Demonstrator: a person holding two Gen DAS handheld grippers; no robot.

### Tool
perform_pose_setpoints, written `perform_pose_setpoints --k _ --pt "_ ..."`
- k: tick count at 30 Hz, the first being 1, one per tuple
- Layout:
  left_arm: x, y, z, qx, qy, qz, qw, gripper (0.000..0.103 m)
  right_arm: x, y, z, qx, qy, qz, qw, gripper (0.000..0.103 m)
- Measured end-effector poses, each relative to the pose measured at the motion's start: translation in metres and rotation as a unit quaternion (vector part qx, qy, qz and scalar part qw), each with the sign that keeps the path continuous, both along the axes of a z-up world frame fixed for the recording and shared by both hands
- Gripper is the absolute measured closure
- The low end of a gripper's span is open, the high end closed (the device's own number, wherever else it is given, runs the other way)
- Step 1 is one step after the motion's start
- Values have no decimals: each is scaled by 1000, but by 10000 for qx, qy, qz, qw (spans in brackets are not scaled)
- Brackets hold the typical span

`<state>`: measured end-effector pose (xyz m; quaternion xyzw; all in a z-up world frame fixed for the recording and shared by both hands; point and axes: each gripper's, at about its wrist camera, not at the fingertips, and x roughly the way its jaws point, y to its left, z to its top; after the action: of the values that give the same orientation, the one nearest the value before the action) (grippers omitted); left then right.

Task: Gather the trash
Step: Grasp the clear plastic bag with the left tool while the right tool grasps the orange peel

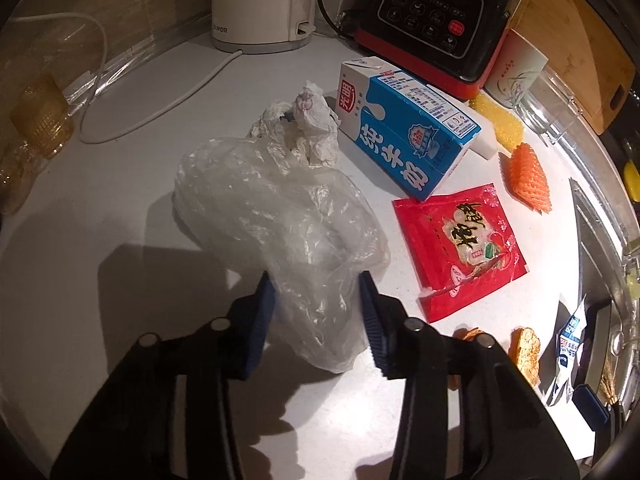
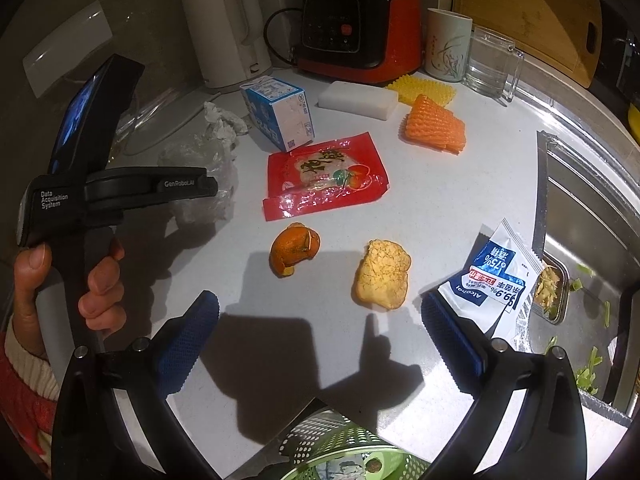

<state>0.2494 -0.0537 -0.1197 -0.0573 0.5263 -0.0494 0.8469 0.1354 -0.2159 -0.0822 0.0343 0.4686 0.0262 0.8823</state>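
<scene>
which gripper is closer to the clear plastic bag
Left. The left gripper has its jaws on either side of the clear plastic bag, pinching its near end. The right gripper hangs open over the orange peels, well off to the bag's right.

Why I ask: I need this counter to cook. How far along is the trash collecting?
Early. Done: the green basket holds a few bits. In hand: the left gripper pinches the clear plastic bag; the right gripper is open and empty. Left on the counter: crumpled tissue, milk carton, red wrapper, two orange peels, wipe sachet.
</scene>
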Motion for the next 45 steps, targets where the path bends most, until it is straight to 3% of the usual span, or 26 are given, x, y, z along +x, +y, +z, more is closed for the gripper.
perform_pose_setpoints --k 4,12,16,23,26,28,31,38,45 --pt "-3 4 3 -23 -100 -37 9999 85 4 -2 -2 47 14 -46 10000 2" --pt "-22 21 19 -47 -305 -84 9995 89 15 -1 -9 136 -85 -100 9998 5" --pt "-38 26 28 31 -422 -98 9991 89 30 5 -17 177 -26 -15 9998 19" --pt "-53 34 27 90 -397 -79 9991 89 51 21 -30 -48 -1 100 9999 30" --pt "-55 36 25 72 -341 -82 9994 89 56 25 -36 -213 77 124 9997 46" --pt "-56 37 25 20 -306 -81 9995 89 58 27 -40 -337 117 125 9993 62" --pt "-59 36 25 49 -305 -85 9995 89 56 29 -42 -406 116 139 9990 71" --pt "-73 27 37 134 -431 -243 9987 89 40 21 -27 -193 12 185 9996 74" --pt "-113 5 59 90 -549 -598 9967 89 -17 0 10 -20 -295 254 9992 74"
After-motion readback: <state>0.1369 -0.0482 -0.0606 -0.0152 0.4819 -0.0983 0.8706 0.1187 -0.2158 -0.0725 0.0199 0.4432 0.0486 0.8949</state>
